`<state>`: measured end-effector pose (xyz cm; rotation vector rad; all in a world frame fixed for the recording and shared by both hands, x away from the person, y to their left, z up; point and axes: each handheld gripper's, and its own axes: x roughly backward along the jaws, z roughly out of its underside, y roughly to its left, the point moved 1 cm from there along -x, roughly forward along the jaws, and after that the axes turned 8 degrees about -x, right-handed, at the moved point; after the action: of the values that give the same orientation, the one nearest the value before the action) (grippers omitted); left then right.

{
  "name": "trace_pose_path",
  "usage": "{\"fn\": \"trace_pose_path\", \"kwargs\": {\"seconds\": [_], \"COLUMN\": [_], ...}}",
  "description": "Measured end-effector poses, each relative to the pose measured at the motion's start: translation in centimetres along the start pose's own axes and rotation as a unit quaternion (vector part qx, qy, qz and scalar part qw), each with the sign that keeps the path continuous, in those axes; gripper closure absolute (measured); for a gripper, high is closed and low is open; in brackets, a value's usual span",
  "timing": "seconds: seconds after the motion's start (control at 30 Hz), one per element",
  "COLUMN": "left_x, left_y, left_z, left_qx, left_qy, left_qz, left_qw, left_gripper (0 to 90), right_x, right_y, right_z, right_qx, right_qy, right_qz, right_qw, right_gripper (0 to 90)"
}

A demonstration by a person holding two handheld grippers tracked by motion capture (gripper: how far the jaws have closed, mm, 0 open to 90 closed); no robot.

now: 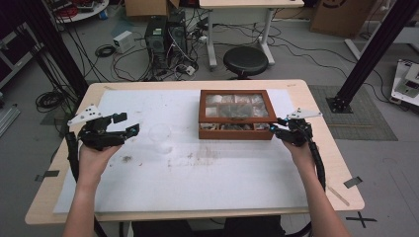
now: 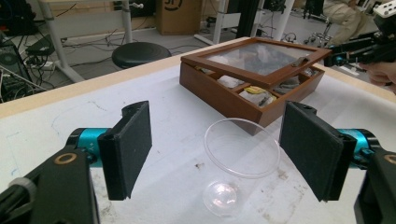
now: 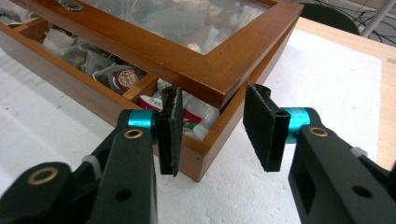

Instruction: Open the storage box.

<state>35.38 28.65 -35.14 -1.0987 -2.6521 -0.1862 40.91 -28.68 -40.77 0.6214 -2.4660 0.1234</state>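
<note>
A brown wooden box (image 1: pixel 236 132) with a glass lid (image 1: pixel 236 106) sits right of the table's middle. The lid (image 3: pixel 219 74) stands slightly ajar, and tea bags (image 3: pixel 119 77) show in the compartments beneath. My right gripper (image 1: pixel 275 123) is at the box's near right corner. It is open (image 3: pixel 212 95), with its jaws on either side of the lid's corner. A clear plastic cup (image 1: pixel 160 138) stands upright to the left of the box. My left gripper (image 1: pixel 129 123) is open wide (image 2: pixel 215 140), and the cup (image 2: pixel 242 148) lies just ahead between its jaws, untouched.
A white sheet (image 1: pixel 197 182) with dark specks covers the wooden table (image 1: pixel 321 148). Behind the table, on the floor, are a black stool (image 1: pixel 245 60), computer towers (image 1: pixel 165 34), cables and cardboard boxes. Black frame posts (image 1: pixel 370 54) rise at both sides.
</note>
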Motion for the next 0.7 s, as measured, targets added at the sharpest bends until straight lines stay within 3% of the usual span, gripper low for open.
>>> {"fn": "trace_pose_path", "kwargs": {"seconds": [0.33,0.7], "left_x": [-0.1,-0.2], "left_y": [0.0,0.0], "left_z": [0.0,-0.1], "left_qx": [0.000,0.001], "left_qy": [0.000,-0.002], "left_qz": [0.003,0.006], "left_qw": [1.0000,1.0000], "left_gripper": [25.5,25.5], "right_x": [0.1,0.6], "right_y": [0.3,0.4], "right_z": [-0.7,-1.7], "right_qx": [0.018,0.016], "right_qy": [-0.009,-0.024], "right_qz": [0.008,0.014], "right_qw": [0.9998,0.9995], "right_gripper": [57.0,56.9]}}
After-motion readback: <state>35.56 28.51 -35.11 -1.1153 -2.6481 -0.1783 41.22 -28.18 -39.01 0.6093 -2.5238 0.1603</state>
